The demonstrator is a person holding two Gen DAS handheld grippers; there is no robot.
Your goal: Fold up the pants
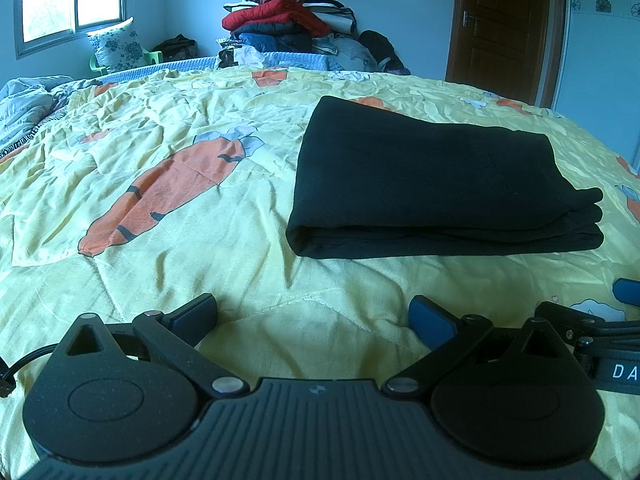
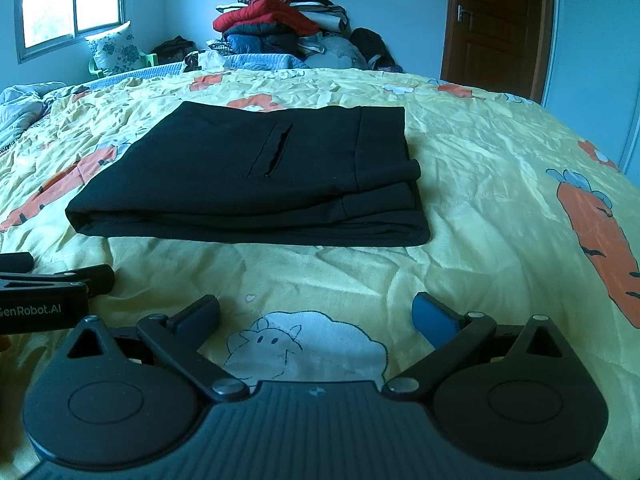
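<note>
Pants (image 2: 256,176): black, folded into a compact stack, lay mid-quilt (image 2: 480,184), apparently finished, hence untouched. Left tongs (image 1: 312,316) and right tongs (image 2: 316,312): jaws spread wide, holding nothing, low over the quilt, near the stack's near edge but apart from it. Underside layers hidden; inner folds too dark to count.

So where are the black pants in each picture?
Left wrist view: the folded black pants lie right of centre on the yellow carrot quilt, beyond the open left gripper.
Right wrist view: the black pants lie left of centre, pocket slit on top, beyond the open right gripper.
Shared landmark: the pile of clothes against the far wall.
</note>
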